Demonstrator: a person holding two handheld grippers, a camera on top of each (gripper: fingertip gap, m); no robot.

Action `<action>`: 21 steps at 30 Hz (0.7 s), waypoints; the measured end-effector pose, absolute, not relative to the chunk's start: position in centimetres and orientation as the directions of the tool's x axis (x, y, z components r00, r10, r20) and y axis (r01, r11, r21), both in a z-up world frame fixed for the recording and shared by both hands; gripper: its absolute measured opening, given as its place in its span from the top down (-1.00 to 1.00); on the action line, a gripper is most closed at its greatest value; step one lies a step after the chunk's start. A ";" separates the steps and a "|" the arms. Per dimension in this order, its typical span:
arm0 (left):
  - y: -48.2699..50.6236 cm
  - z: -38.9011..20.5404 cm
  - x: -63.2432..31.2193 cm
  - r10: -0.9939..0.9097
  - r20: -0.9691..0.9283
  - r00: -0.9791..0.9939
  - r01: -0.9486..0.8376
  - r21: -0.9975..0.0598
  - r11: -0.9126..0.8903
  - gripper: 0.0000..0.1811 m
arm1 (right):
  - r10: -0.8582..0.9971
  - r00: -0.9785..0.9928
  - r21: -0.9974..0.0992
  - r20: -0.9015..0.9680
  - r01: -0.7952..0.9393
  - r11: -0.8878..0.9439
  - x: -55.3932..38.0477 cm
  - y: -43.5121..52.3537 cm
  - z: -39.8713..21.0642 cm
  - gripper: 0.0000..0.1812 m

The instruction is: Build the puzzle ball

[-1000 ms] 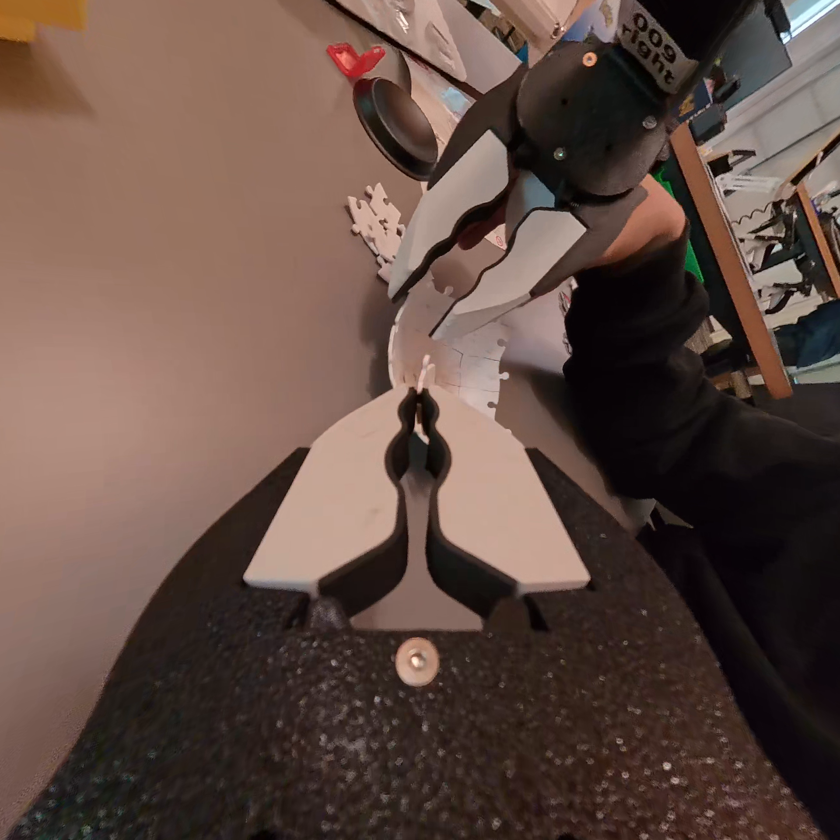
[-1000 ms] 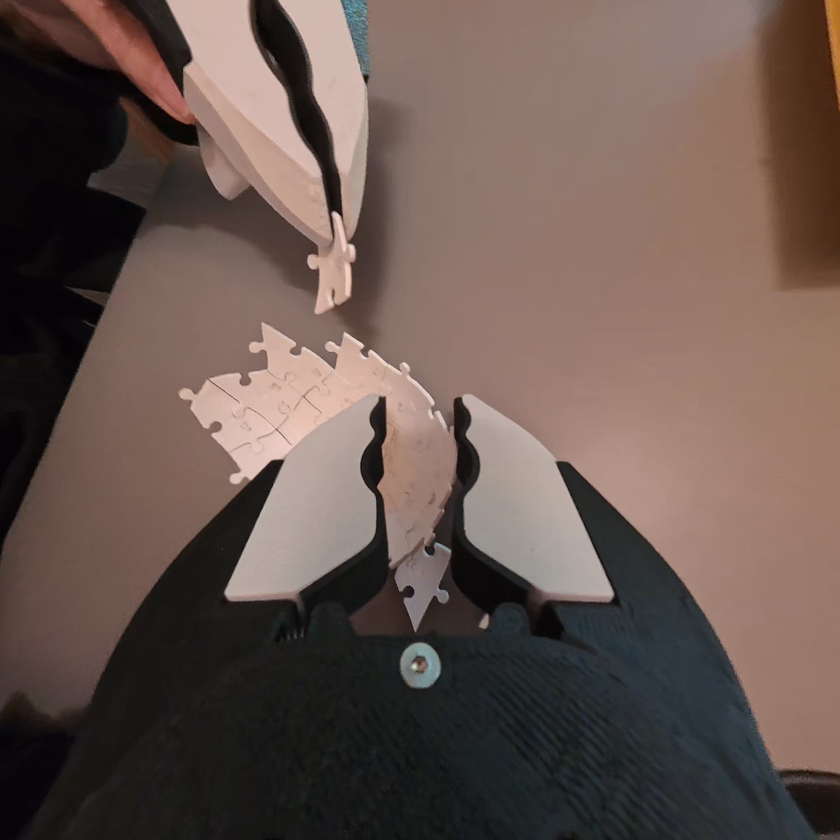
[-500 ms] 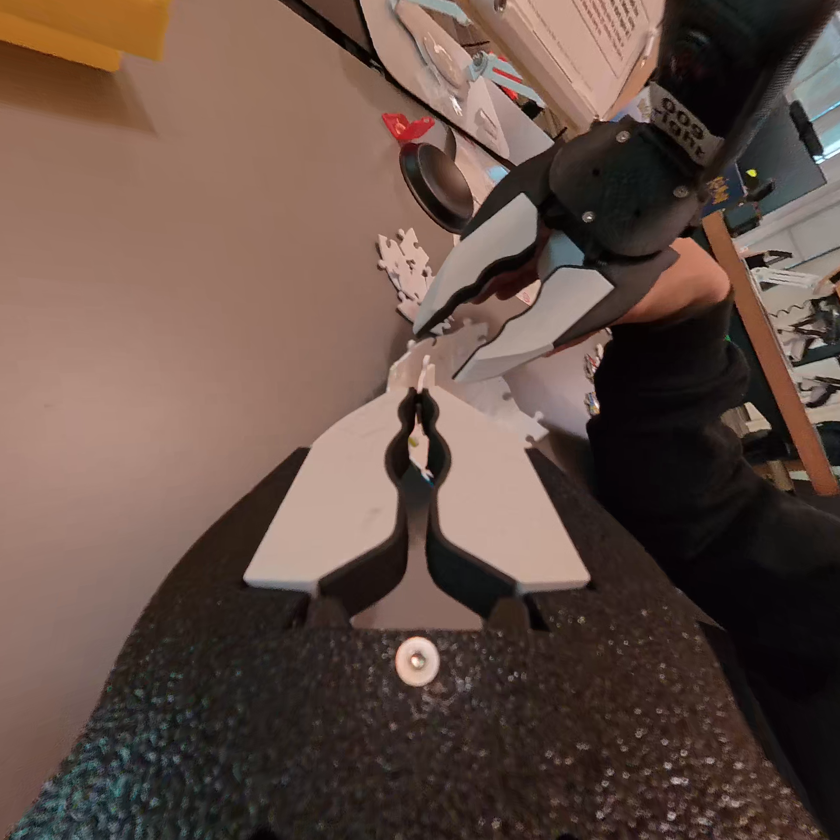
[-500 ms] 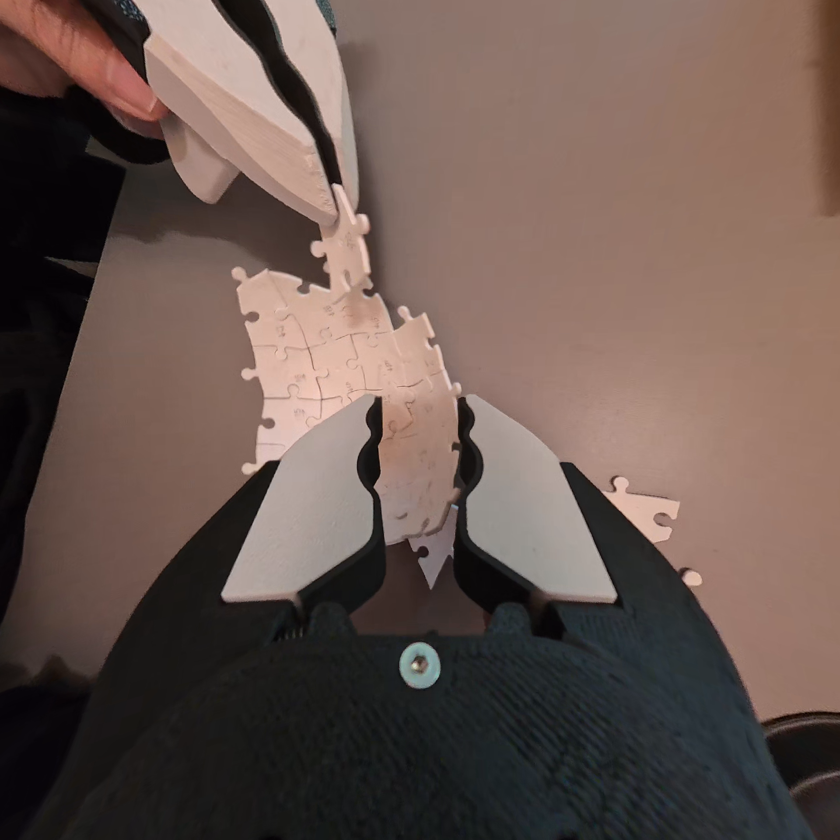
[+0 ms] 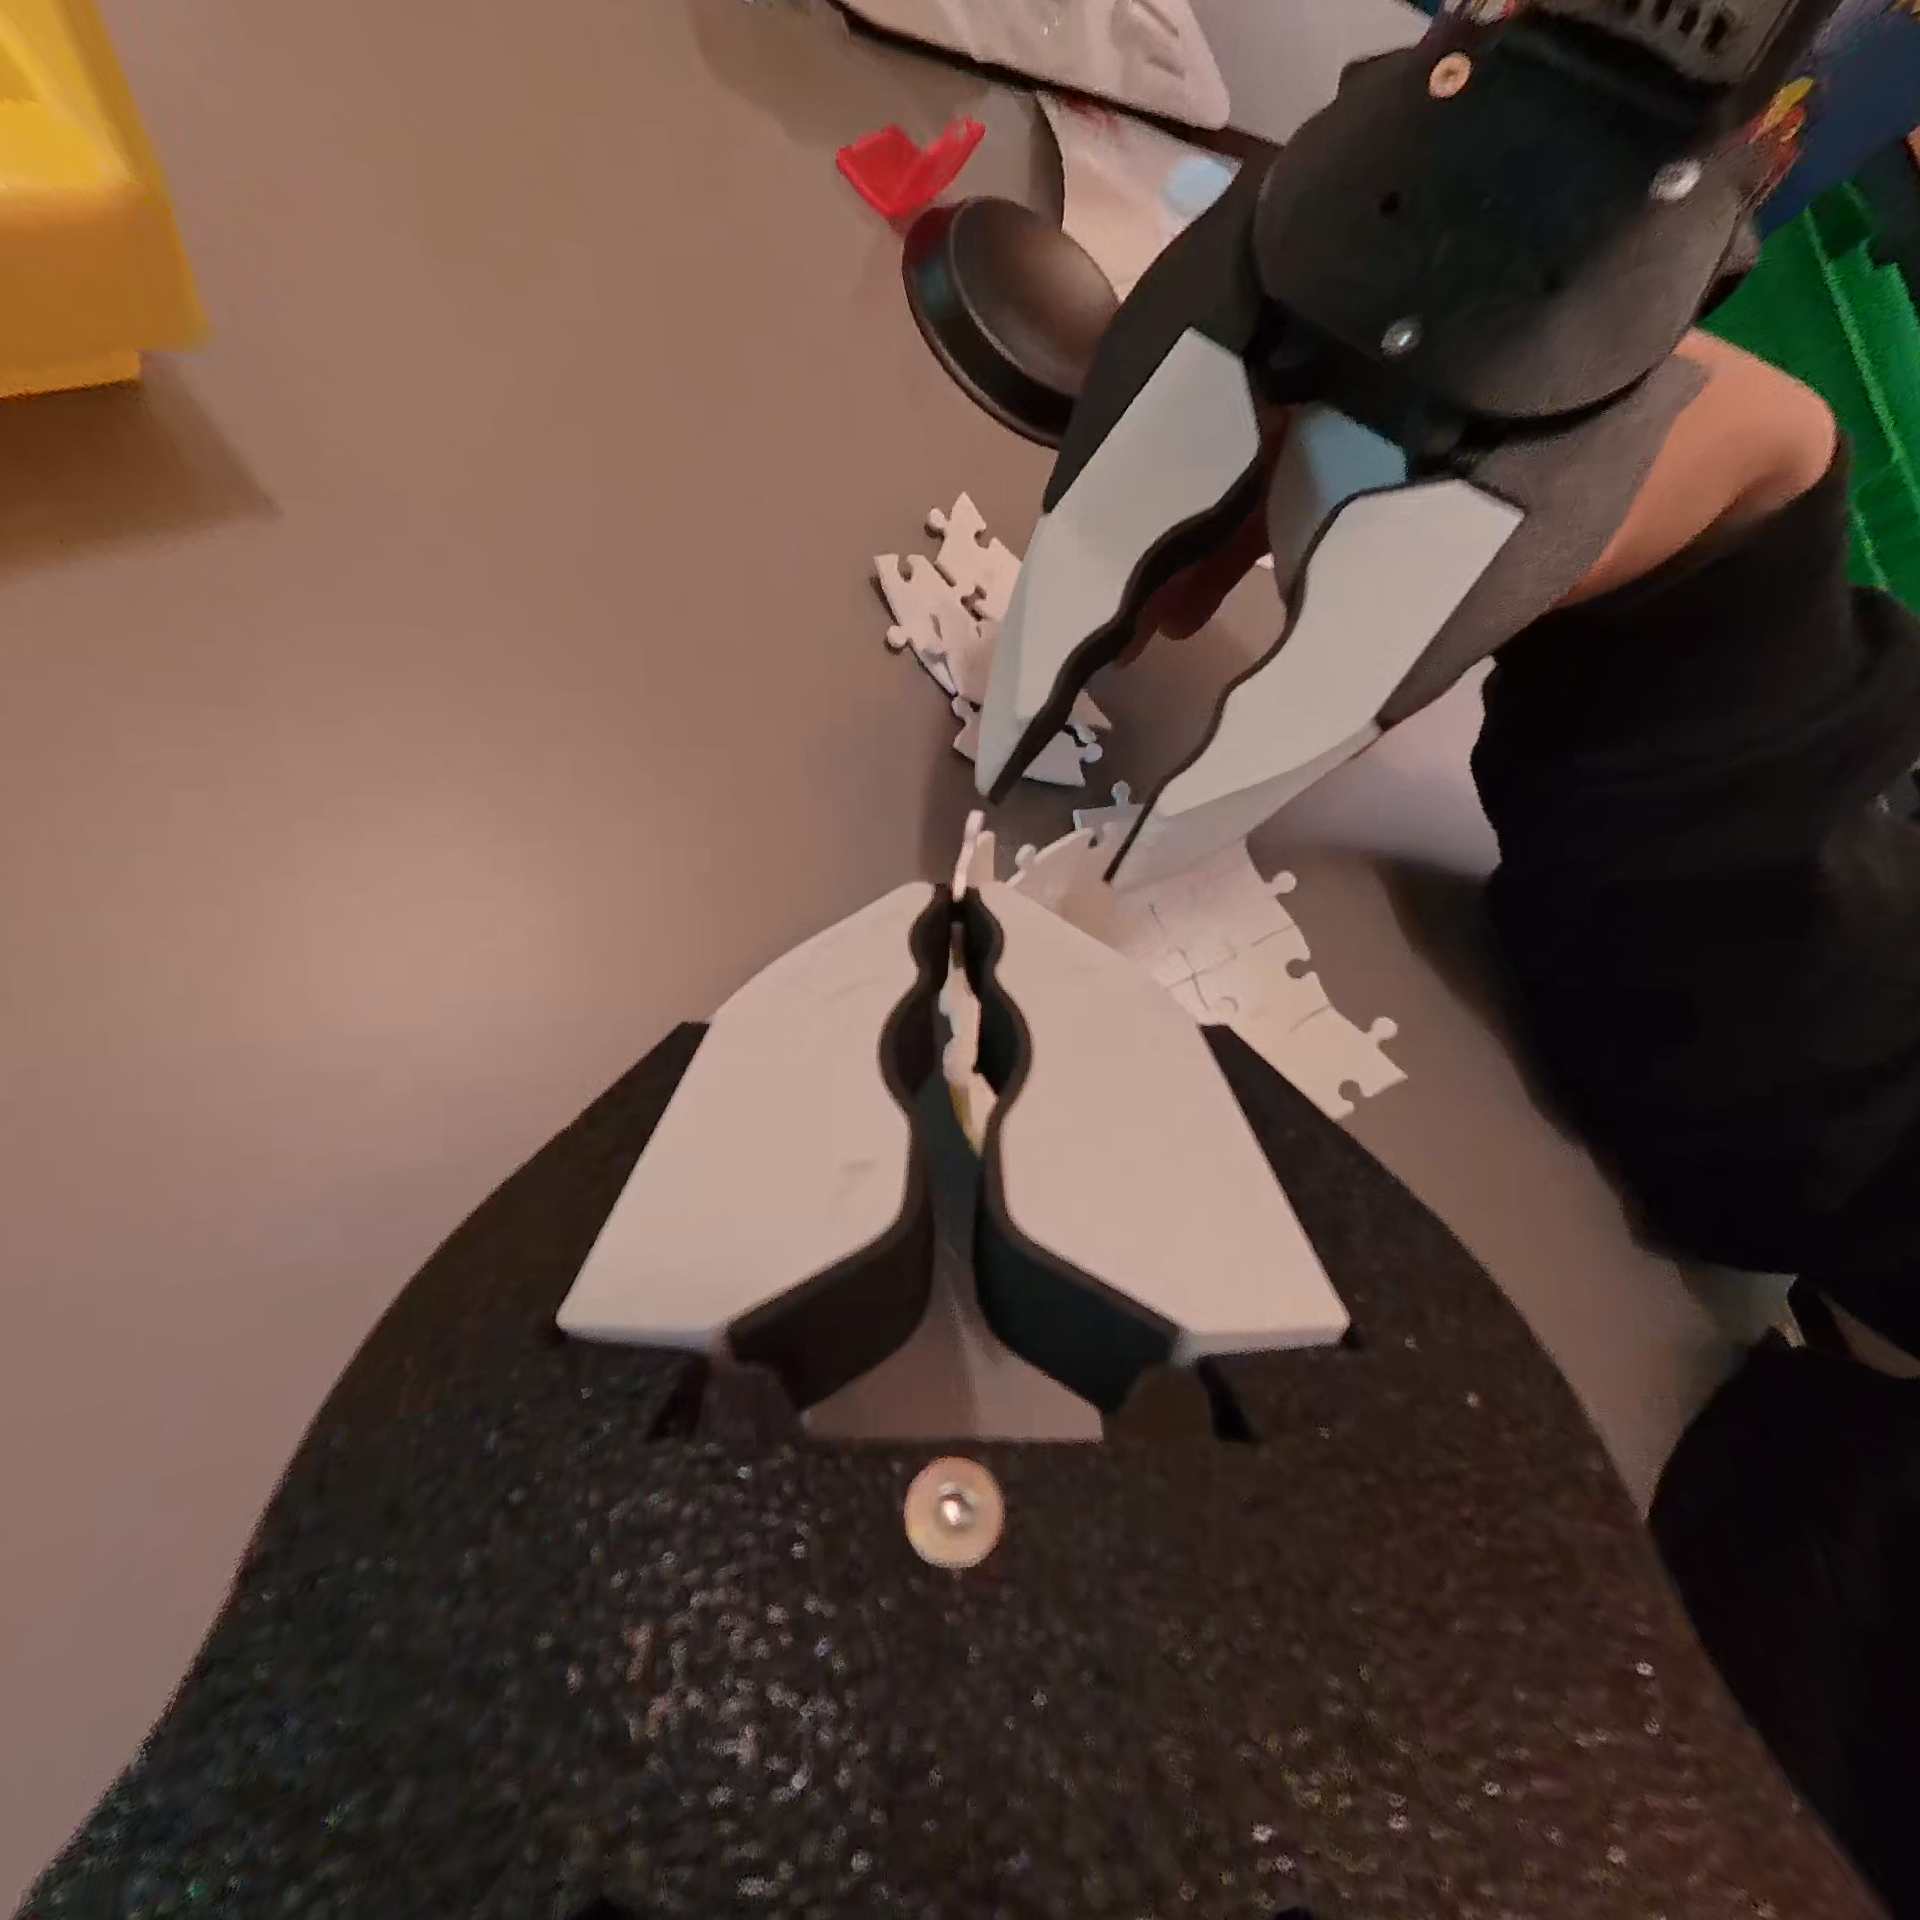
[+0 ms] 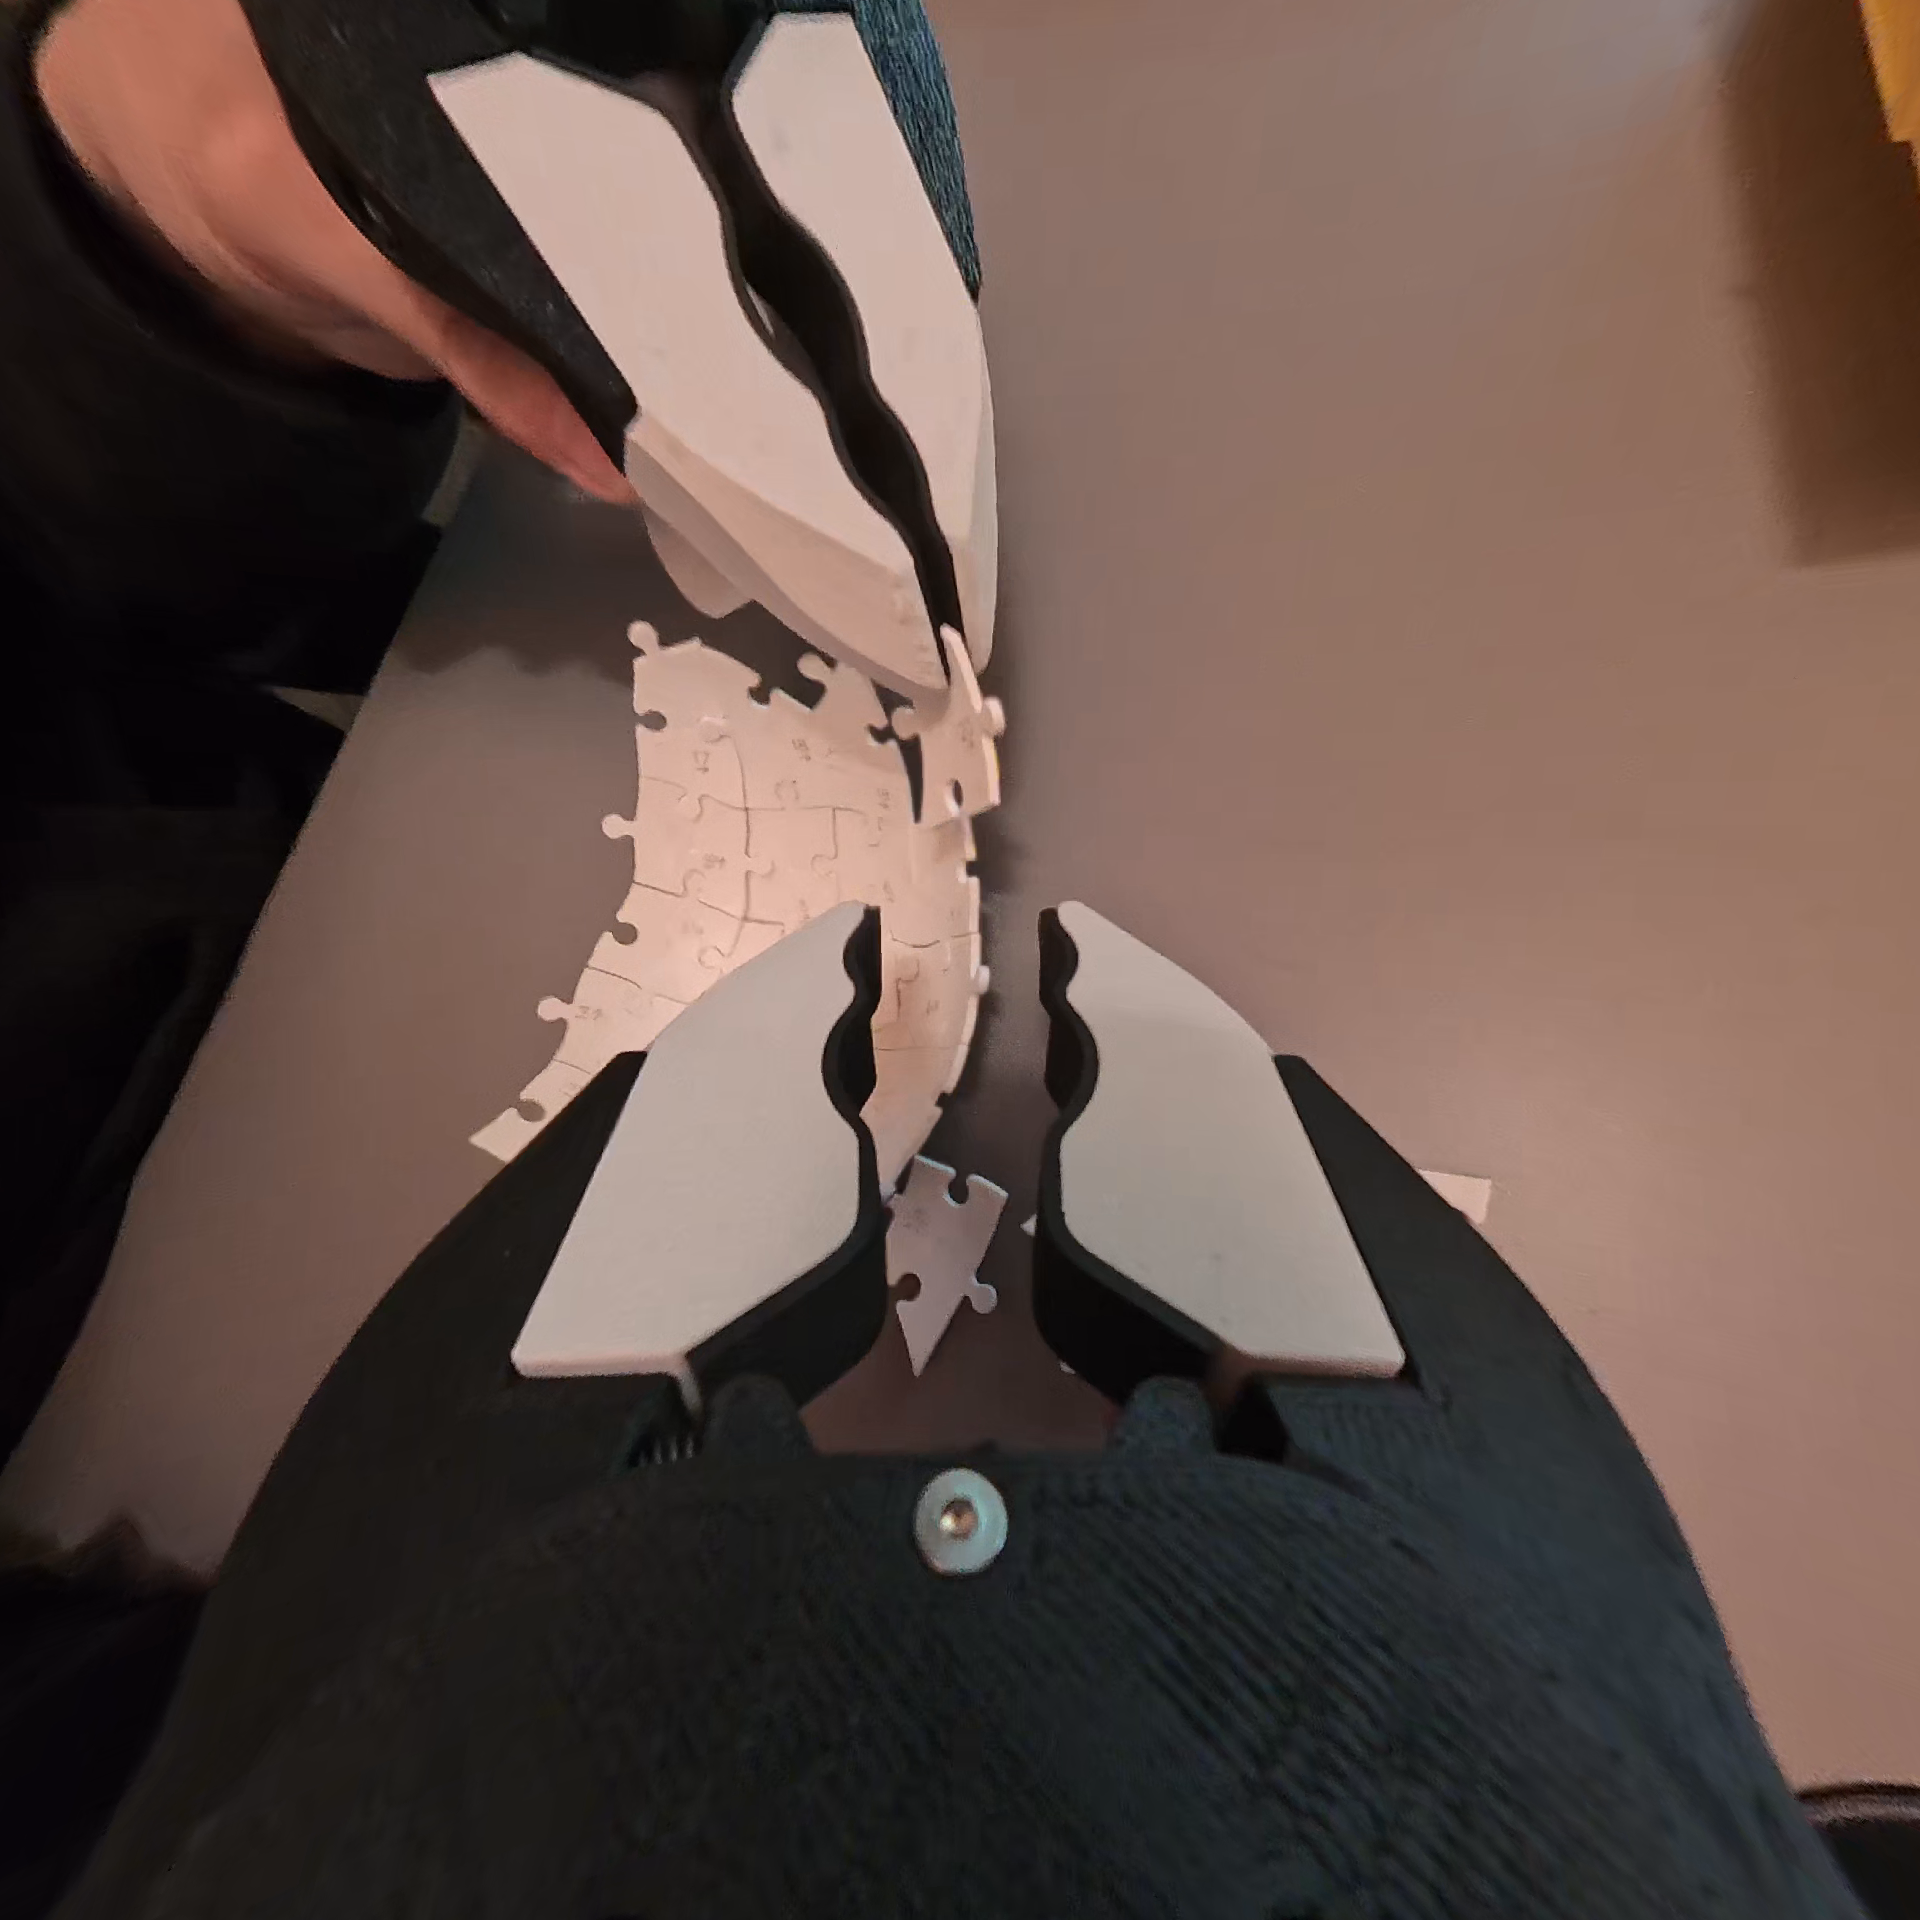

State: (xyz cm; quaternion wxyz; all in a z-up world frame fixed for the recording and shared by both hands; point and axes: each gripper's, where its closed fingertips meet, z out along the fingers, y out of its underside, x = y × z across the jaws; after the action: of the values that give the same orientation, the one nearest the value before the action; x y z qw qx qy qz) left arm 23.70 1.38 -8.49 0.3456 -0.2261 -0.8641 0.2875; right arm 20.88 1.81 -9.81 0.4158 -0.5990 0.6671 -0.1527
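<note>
A curved, assembled section of white puzzle pieces (image 6: 769, 842) rests on the grey table. It also shows in the left wrist view (image 5: 1247, 966). My left gripper (image 5: 961, 904) is shut on a single white puzzle piece (image 5: 971, 847). In the right wrist view that gripper (image 6: 951, 644) comes down from above, and its piece (image 6: 971, 748) touches the section's far right edge. My right gripper (image 6: 958, 920) is open. The near end of the section rises between its fingers, against the left finger and clear of the right one. From the left wrist view it (image 5: 1060, 831) points down over the section.
A loose piece (image 6: 940, 1257) lies between the right fingers, another (image 6: 1460, 1195) to their right. Several loose pieces (image 5: 945, 592) lie beyond the section, near a black round dish (image 5: 1018, 312) and a red object (image 5: 904, 171). A yellow box (image 5: 73, 208) stands far left. The grippers' ends are close to 4 cm from one another. Both grippers' tips are roughly 20 cm from the black round dish (image 5: 1018, 312).
My left gripper has brought its piece down from above the table onto the section's far edge. The section has turned and shifted left between the right fingers.
</note>
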 end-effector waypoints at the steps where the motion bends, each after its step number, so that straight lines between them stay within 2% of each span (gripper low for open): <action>1: 1.4 -8.7 23.8 0.586 0.466 -0.663 0.202 -0.642 0.740 0.99 | -0.917 0.067 -0.711 -0.392 -0.655 0.256 20.9 1.8 -9.5 0.68; 6: 2.0 -8.4 24.4 0.553 0.463 -0.693 0.180 -0.632 0.754 0.99 | -0.894 0.122 -0.749 -0.431 -0.600 0.280 21.2 2.2 -8.0 0.68; 12: 3.6 -9.0 25.1 0.535 0.443 -0.720 0.194 -0.612 0.767 0.99 | -0.888 0.123 -0.661 -0.443 -0.713 0.232 20.7 3.8 -9.9 0.68; 21: 3.6 -9.8 25.2 0.499 0.439 -0.747 0.181 -0.587 0.789 0.99 | -0.887 0.080 -0.597 -0.454 -0.767 0.236 20.0 4.3 -10.4 0.69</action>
State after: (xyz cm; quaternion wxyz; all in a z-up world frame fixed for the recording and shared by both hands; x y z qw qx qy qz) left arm 25.22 3.64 -9.83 0.3007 -0.1896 -0.8966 0.2640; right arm 19.98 4.30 -10.36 0.4046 -0.6135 0.6741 -0.0743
